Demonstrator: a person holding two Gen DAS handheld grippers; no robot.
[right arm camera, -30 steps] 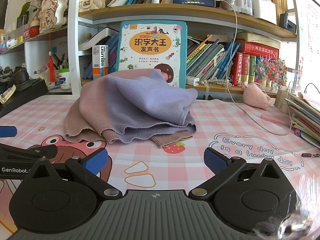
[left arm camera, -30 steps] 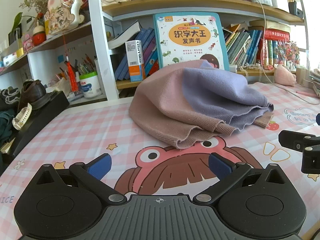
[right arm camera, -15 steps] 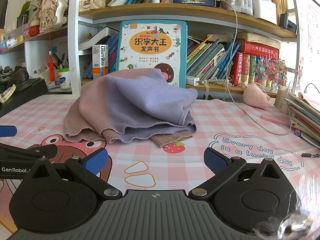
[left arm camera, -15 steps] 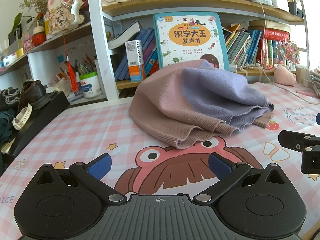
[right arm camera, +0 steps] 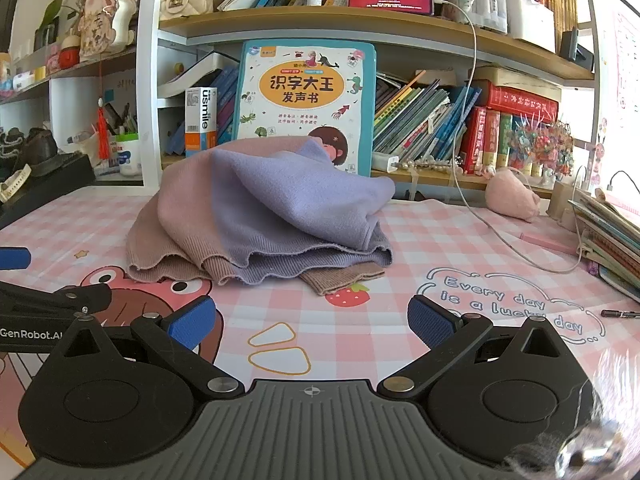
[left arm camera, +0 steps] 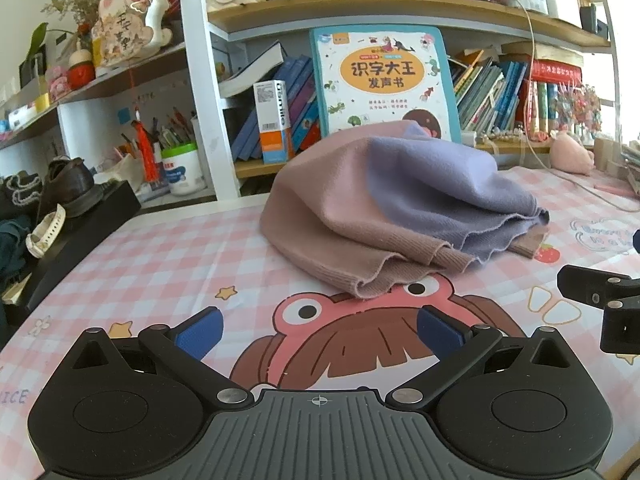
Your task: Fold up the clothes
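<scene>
Knit sweater (left arm camera: 384,204) lies beyond both spread grippers (left arm camera: 318,330).

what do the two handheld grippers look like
Both are matte black plastic. The left gripper has a ribbed grey-black centre with a crosshair mark, two round housings with disc caps, silver pivot screws on angled links, and textured blue pads on its fingers. The right gripper matches it. White "GenRobot.AI" lettering shows on the left gripper's side. No cables or sleeves show.
</scene>
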